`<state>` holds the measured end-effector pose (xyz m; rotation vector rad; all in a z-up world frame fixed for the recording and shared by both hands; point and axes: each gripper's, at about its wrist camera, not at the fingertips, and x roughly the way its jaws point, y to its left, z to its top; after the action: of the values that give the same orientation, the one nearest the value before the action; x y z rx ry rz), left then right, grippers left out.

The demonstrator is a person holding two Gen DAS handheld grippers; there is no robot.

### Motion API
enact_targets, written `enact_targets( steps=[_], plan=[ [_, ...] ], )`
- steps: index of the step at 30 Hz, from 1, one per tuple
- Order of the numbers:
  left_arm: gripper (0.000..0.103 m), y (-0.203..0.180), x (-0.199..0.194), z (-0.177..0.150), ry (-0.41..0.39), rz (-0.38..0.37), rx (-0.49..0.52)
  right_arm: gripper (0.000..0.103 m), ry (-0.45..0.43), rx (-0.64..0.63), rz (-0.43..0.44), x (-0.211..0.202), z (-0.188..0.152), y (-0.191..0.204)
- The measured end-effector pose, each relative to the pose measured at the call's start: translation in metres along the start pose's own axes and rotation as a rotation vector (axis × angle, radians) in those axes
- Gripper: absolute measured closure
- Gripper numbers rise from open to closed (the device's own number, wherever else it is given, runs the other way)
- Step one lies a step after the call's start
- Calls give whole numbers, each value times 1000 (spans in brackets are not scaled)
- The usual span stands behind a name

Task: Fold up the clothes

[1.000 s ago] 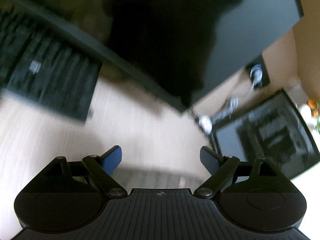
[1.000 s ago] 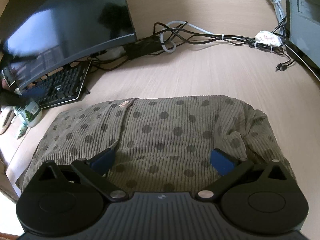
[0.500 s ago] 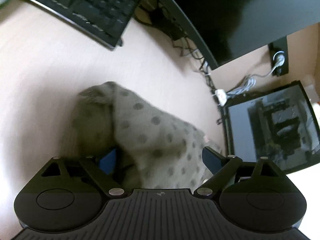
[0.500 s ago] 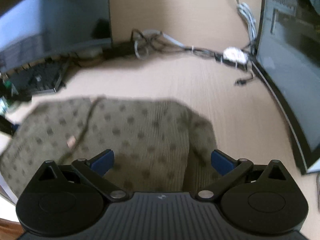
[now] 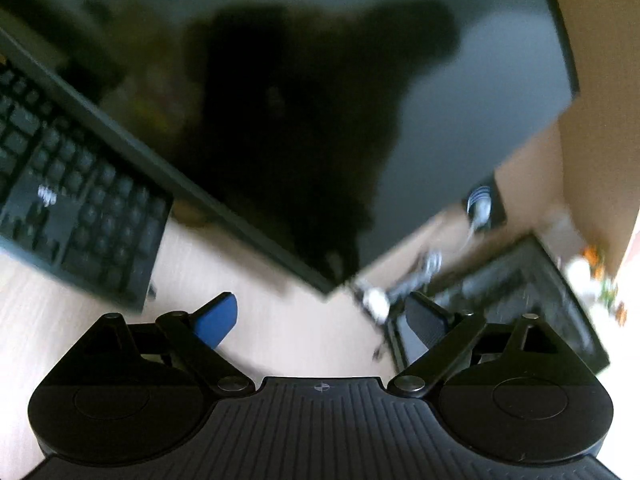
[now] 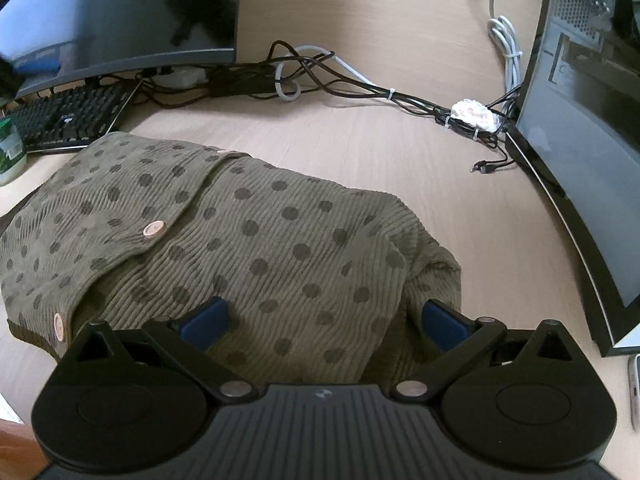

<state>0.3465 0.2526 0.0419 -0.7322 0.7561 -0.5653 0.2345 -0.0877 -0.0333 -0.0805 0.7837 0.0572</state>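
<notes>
An olive-green ribbed garment (image 6: 240,236) with dark dots and pale buttons lies folded into a compact bundle on the light wooden desk (image 6: 400,160). My right gripper (image 6: 324,320) hovers over its near edge, open, blue pads spread apart with the cloth showing between them. My left gripper (image 5: 320,318) is open and holds nothing; it is tilted up toward a dark monitor (image 5: 320,100), and the garment does not show in that blurred view.
A black keyboard (image 6: 64,120) and a curved monitor (image 6: 120,12) stand behind the garment on the left. Tangled cables (image 6: 360,88) run along the back. A dark computer case (image 6: 580,120) stands at the right. A bottle (image 6: 10,152) stands at far left.
My left gripper swung down over the garment half a second ago and has lifted back toward the monitor. My right gripper shifted and now sits over the garment's right half.
</notes>
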Motion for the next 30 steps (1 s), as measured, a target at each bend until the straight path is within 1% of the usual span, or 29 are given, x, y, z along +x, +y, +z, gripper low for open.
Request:
enact_targets(
  steps=[1,3,6,7,8,9,11,12,13,14,16,17,18,19,20,21,23,24,26,27,29,30],
  plan=[
    [8,1,4,-7,38,15,8,0,4,6,8,0,1,-2],
    [8,9,19,-23,116,70,9,0,12,17,18,1,1,-4],
    [9,26,41,-40,197,158,-19,0,14,17,20,1,1,-4],
    [16,30,49,-44,217,189,-22,0,15,18,21,1,1,-4],
    [19,33,54,-46,231,215,-19,0,16,18,22,1,1,-4],
    [21,36,57,-48,237,228,-13,0,16,17,22,1,1,-4],
    [21,35,65,-50,240,231,5,0,17,14,26,0,0,-5],
    [24,31,69,-51,244,226,20,0,17,12,28,0,0,-5],
    [34,27,73,-53,251,227,39,0,15,7,32,-1,0,-6],
    [42,22,76,-55,261,233,60,0,13,-5,32,-2,0,-7],
    [64,8,81,-61,294,241,101,0,9,-31,25,-4,1,-11],
    [67,-1,80,-61,306,218,111,0,6,-44,17,-6,2,-14],
    [74,-11,76,-60,309,168,113,0,1,-51,6,-7,3,-17],
    [77,-22,72,-58,299,136,133,0,-4,-52,-7,-8,5,-21],
    [78,-34,68,-54,273,123,173,0,-10,-52,-20,-9,7,-25],
    [79,-42,67,-50,251,128,217,0,-17,-49,-33,-8,8,-29],
    [80,-53,72,-41,213,175,312,0,-25,-51,-60,-6,13,-34],
    [80,-53,77,-37,200,211,345,0,-30,-53,-74,-5,15,-36],
    [81,-43,90,-33,189,308,377,0,-38,-54,-88,-6,18,-35],
    [81,-35,96,-32,187,344,387,0,-42,-54,-94,-6,19,-35],
    [79,-25,105,-33,193,391,400,0,-50,-55,-107,-7,22,-34],
    [73,-21,107,-33,199,406,407,0,-55,-55,-114,-7,23,-34]
  ],
)
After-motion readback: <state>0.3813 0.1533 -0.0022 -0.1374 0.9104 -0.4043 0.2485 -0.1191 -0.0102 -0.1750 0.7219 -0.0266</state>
